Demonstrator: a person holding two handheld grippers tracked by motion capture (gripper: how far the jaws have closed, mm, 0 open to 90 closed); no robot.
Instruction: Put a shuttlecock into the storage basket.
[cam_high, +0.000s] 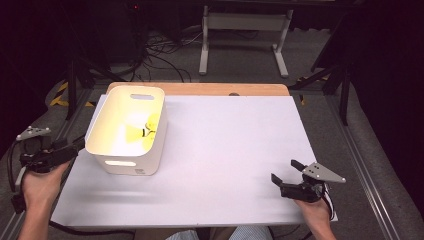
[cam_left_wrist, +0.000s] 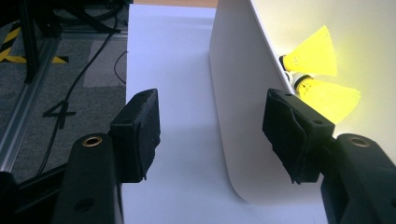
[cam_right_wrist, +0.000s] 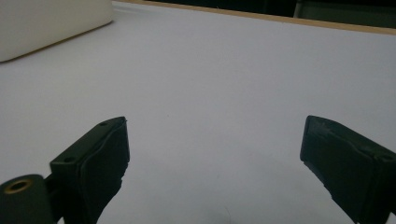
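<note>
Under both tongs we see a white sheet (cam_high: 225, 150). It runs ahead of the right tongs (cam_high: 285, 170) to a wooden edge (cam_high: 210, 89). Beyond that edge, well away from either pair, we find grey floor (cam_high: 240, 65), a tangle of black cables (cam_high: 160, 55) and a white frame (cam_high: 245, 30). Outward of the left tongs (cam_high: 75, 147) we note yellow-black tape (cam_high: 60, 95) on the floor. Just outward of the right tongs a metal rail (cam_high: 365, 165) runs along the floor.
</note>
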